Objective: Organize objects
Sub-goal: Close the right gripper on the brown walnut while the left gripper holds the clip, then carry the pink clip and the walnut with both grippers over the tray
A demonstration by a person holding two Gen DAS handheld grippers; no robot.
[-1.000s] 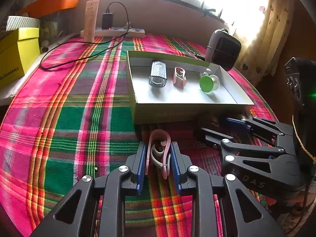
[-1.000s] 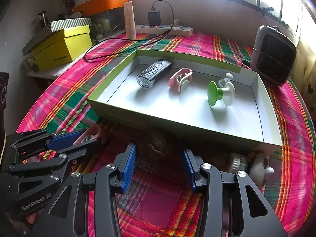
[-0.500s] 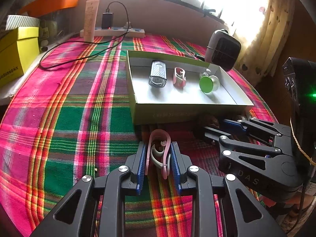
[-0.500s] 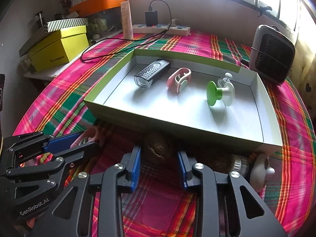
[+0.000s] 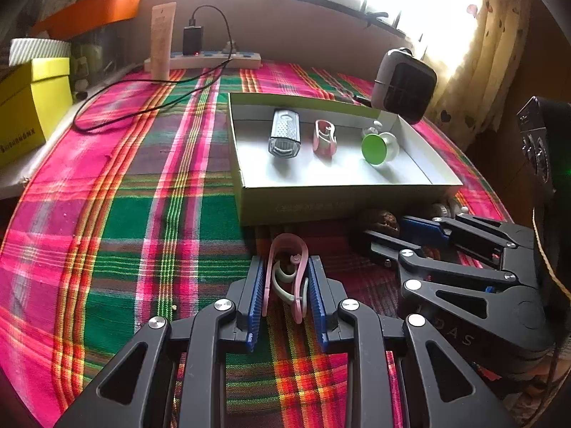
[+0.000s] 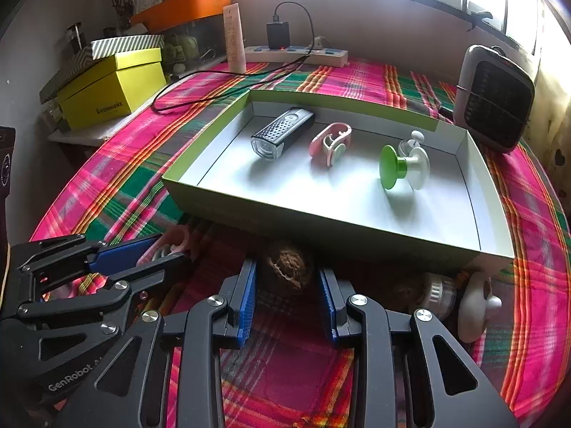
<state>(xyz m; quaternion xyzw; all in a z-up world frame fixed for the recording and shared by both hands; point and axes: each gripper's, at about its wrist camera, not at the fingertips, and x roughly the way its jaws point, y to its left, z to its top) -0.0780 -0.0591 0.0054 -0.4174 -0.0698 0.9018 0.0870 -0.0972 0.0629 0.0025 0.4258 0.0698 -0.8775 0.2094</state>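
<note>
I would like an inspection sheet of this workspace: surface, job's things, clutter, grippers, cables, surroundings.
Surface: plaid cloth over the table.
Job's things: open box holds a bike light, a pink clip and a green suction cup; a second pink clip, a walnut and a white suction cup lie in front of the box.
Clutter: tube standing at the back.
Grippers: left gripper shut on the second pink clip; right gripper around the walnut, contact unclear.
Cables: charger cable loops from the power strip over the cloth.
Surroundings: heater, yellow box, window behind.
</note>
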